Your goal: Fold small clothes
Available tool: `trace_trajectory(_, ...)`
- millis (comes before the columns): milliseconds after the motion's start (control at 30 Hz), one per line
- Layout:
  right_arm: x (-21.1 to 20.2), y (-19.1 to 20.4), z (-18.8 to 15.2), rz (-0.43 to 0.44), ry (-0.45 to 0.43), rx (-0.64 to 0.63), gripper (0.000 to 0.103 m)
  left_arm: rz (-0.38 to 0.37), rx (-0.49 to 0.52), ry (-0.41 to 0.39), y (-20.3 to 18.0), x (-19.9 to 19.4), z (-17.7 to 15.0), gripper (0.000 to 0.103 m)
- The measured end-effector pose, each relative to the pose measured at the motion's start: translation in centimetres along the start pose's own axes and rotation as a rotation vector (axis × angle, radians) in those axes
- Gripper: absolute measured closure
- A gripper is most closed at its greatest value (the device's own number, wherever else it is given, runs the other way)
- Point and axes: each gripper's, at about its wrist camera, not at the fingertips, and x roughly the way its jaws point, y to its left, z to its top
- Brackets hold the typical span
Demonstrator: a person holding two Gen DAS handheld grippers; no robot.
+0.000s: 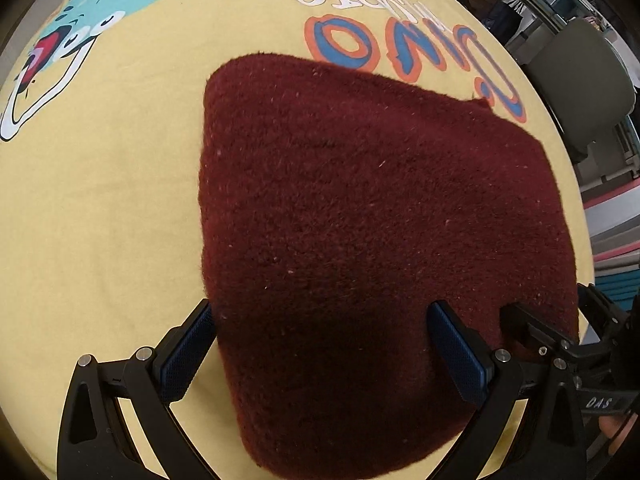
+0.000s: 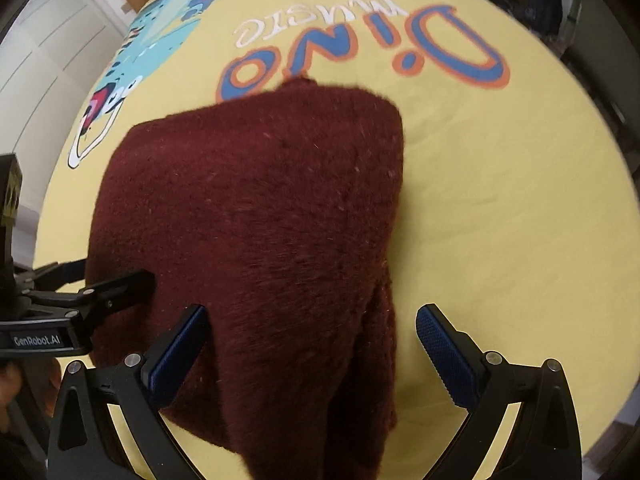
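Observation:
A dark red fuzzy knit garment [image 1: 360,220] lies folded on a yellow printed cloth [image 1: 100,220]. My left gripper [image 1: 320,344] is open, its blue-padded fingers [image 1: 188,356] astride the garment's near edge. The right gripper shows at the right of this view [image 1: 560,340]. In the right wrist view the garment [image 2: 260,220] lies below my right gripper [image 2: 312,352], which is open with fingers [image 2: 444,352] spread over its near edge. The left gripper [image 2: 112,292] enters from the left, its tips against the garment's left edge.
The yellow cloth [image 2: 500,200] carries a "Dino music" print [image 2: 360,56] and a teal dinosaur [image 2: 160,28]. A grey-green chair [image 1: 580,80] stands beyond the table at the right. White cabinet doors [image 2: 52,48] stand at the far left.

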Motion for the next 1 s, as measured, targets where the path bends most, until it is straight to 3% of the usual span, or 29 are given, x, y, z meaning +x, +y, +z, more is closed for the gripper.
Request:
trace_trajectory(200,2.8,-0.6,-0.4,0.059,0.048,0.002,0.0,-0.014,0.015,0.001,0.9,1.4,-1.1,0.0)
trace_trajectory(400,4.4,-1.8,-0.4,0.143,0.117,0.092,0.002,-0.04,0.033,-0.027,1.4,2.0,-1.9,0.002)
trace_trajectory(467,4.4,-1.8,-0.4,0.167,0.121,0.084,0.007,-0.058,0.036,-0.031,1.6,2.0,-2.1,0.008)
trace_trajectory(533,4.2,-1.7,-0.3,0.21,0.113,0.086,0.026,-0.078,0.042,-0.036,1.7,1.8,-2.1,0.015)
trace_trajectory(567,4.0,-1.7,-0.4,0.225,0.106,0.094,0.029,-0.085,0.045,-0.039,1.7,2.0,-2.1,0.019)
trace_trajectory(733,2.5,-0.6,-1.0,0.198,0.057,0.097,0.052,-0.098,0.096,-0.058,1.4,0.6,-2.4,0.044)
trace_trajectory(867,0.2,0.7,-1.3,0.167,0.007,0.086,0.059,-0.108,0.149,-0.097,1.3,-2.3,-2.7,0.053)
trace_trajectory(1000,-3.8,3.1,-1.3,0.163,-0.069,0.025,0.06,-0.114,0.187,-0.175,2.6,-6.4,-3.4,0.054)
